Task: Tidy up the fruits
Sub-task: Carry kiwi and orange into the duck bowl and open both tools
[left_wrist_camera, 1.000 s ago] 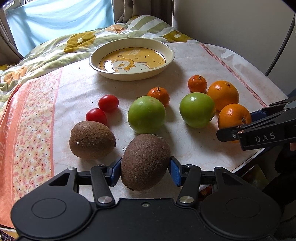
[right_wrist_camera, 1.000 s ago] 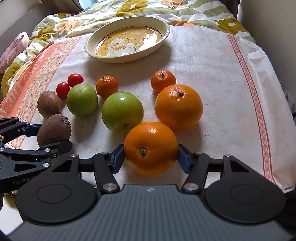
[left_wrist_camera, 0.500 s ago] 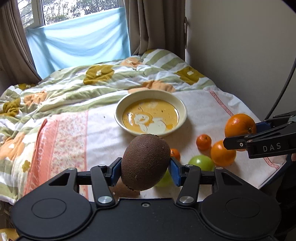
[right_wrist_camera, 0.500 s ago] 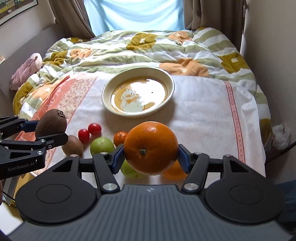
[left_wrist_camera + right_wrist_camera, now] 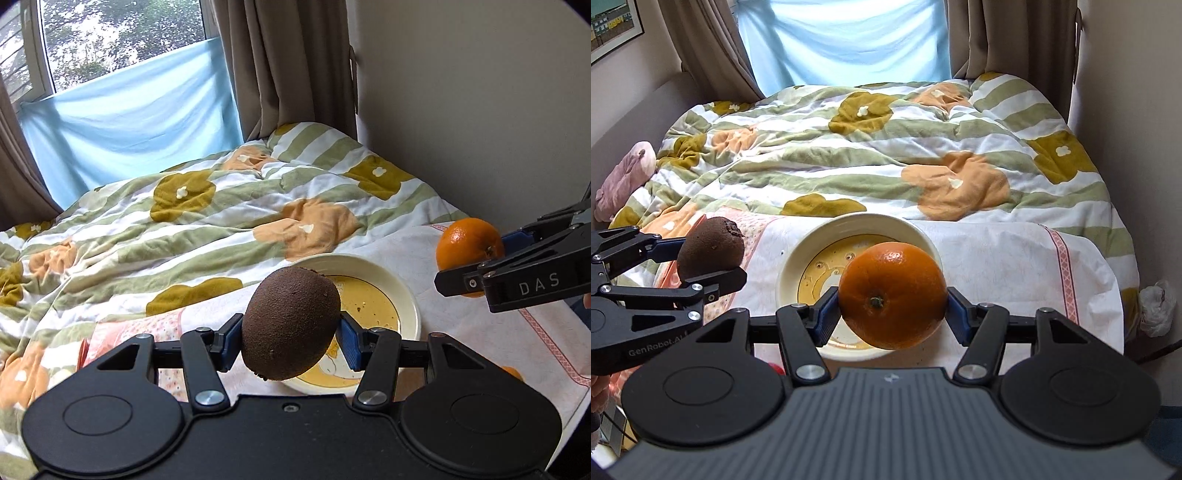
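Observation:
My left gripper (image 5: 290, 341) is shut on a brown kiwi (image 5: 290, 324) and holds it in the air over the near left part of the cream bowl (image 5: 408, 295). My right gripper (image 5: 892, 308) is shut on a large orange (image 5: 892, 295), held in the air over the near side of the same bowl (image 5: 798, 258). In the right wrist view the left gripper (image 5: 709, 258) with its kiwi (image 5: 710, 251) is at the left. In the left wrist view the right gripper (image 5: 480, 254) with its orange (image 5: 465, 242) is at the right. The other fruits are mostly hidden below the grippers.
The bowl stands on a white cloth (image 5: 997, 258) spread over a bed with a flowered duvet (image 5: 886, 155). A bit of another orange (image 5: 513, 373) shows low right. A red fruit (image 5: 775, 369) peeks out under the right gripper. A wall (image 5: 480, 110) is on the right.
Both grippers have risen from the cloth with their fruit and moved forward toward the bowl. The fruits left on the cloth have dropped out of view.

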A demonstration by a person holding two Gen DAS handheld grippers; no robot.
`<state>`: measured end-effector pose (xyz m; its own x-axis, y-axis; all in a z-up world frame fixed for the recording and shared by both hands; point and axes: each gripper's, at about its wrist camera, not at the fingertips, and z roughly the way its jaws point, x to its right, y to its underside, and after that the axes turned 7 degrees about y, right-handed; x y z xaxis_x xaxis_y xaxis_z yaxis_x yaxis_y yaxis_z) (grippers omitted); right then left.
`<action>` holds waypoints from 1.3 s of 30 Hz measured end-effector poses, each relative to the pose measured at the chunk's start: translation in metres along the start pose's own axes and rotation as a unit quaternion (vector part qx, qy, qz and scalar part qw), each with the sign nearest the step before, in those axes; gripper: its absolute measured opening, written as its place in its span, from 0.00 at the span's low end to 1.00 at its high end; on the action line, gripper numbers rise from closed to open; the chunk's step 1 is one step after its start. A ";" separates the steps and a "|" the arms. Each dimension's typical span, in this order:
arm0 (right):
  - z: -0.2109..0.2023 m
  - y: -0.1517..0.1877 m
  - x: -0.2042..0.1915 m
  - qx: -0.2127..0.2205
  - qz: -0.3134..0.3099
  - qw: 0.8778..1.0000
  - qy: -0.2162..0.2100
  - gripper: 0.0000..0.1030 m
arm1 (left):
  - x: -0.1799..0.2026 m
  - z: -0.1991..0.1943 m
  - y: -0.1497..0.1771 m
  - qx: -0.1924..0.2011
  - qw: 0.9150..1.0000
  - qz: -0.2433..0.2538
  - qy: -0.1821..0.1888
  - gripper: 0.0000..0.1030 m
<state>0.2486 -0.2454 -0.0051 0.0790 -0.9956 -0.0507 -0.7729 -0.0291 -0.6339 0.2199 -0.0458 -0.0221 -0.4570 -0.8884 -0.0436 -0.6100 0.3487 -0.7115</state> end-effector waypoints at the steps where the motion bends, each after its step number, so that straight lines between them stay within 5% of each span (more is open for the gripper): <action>1: 0.008 -0.006 -0.002 -0.003 0.001 1.000 0.002 0.73 | -0.004 0.011 -0.003 -0.005 1.000 0.005 0.003 0.56; 11: 0.094 -0.043 -0.012 -0.051 0.048 0.997 0.021 0.73 | -0.033 0.121 -0.011 -0.073 0.995 0.053 0.050 0.56; 18: 0.126 -0.047 -0.007 -0.072 0.068 0.995 0.033 0.73 | -0.033 0.162 -0.012 -0.097 0.989 0.082 0.071 0.56; 27: 0.138 -0.047 0.000 -0.087 0.086 0.992 0.035 0.73 | -0.032 0.176 -0.011 -0.113 0.986 0.080 0.091 0.58; 31: 0.137 -0.048 0.003 -0.091 0.094 0.991 0.028 0.73 | -0.033 0.163 -0.015 -0.088 0.989 0.075 0.094 0.87; 39: 0.141 -0.051 -0.002 -0.105 0.069 0.992 0.018 0.73 | -0.038 0.134 -0.011 -0.077 0.992 0.070 0.077 0.88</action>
<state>0.3766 -0.2294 -0.0820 -0.0559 -0.9939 -0.0950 -0.8892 0.0928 -0.4480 0.3310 -0.0562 -0.1066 -0.6303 -0.7761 -0.0185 -0.6201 0.5177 -0.5894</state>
